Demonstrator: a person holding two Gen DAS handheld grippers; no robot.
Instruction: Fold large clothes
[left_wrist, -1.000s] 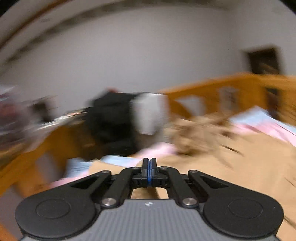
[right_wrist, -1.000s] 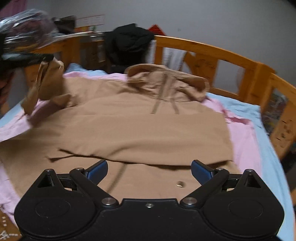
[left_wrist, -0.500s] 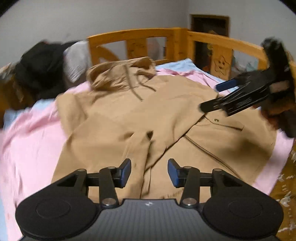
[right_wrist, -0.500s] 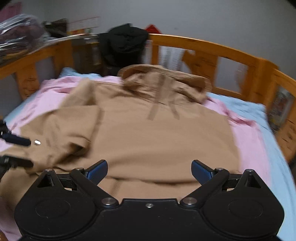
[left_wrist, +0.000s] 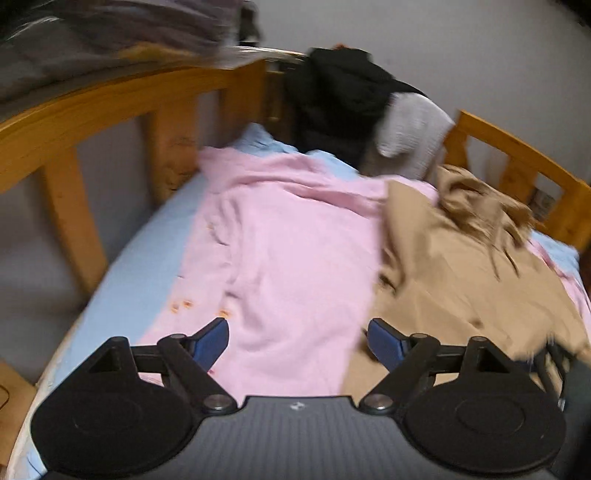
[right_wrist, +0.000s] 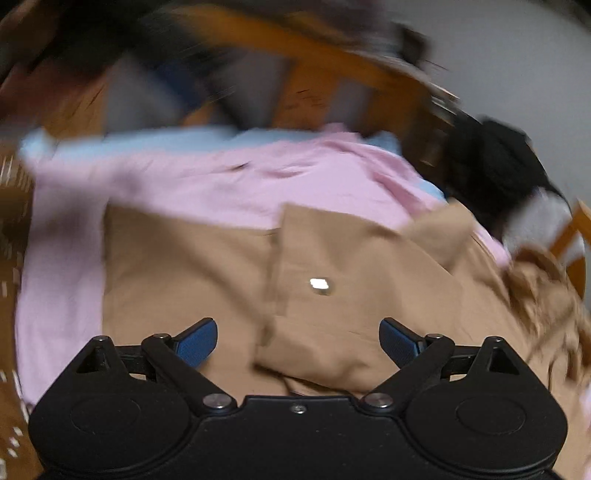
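Observation:
A large tan jacket (right_wrist: 332, 295) lies spread on a pink sheet (left_wrist: 288, 266) on the bed. In the right wrist view a folded flap with a metal snap (right_wrist: 320, 285) lies just ahead of my right gripper (right_wrist: 298, 341), which is open and empty, low over the jacket. In the left wrist view the jacket (left_wrist: 461, 280) lies to the right, with its crumpled hood (left_wrist: 480, 210) at the far end. My left gripper (left_wrist: 298, 341) is open and empty over the pink sheet, at the jacket's left edge. Both views are blurred.
A wooden bed rail (left_wrist: 122, 107) runs along the left and far sides. A black garment (left_wrist: 340, 103) and a grey one (left_wrist: 410, 133) hang over the far rail. A light blue sheet (left_wrist: 140, 280) shows at the bed's left edge.
The left gripper let go of the sleeve, opened wide and swung left toward the pink sheet. The right gripper, still open, swung left and dropped closer to the jacket.

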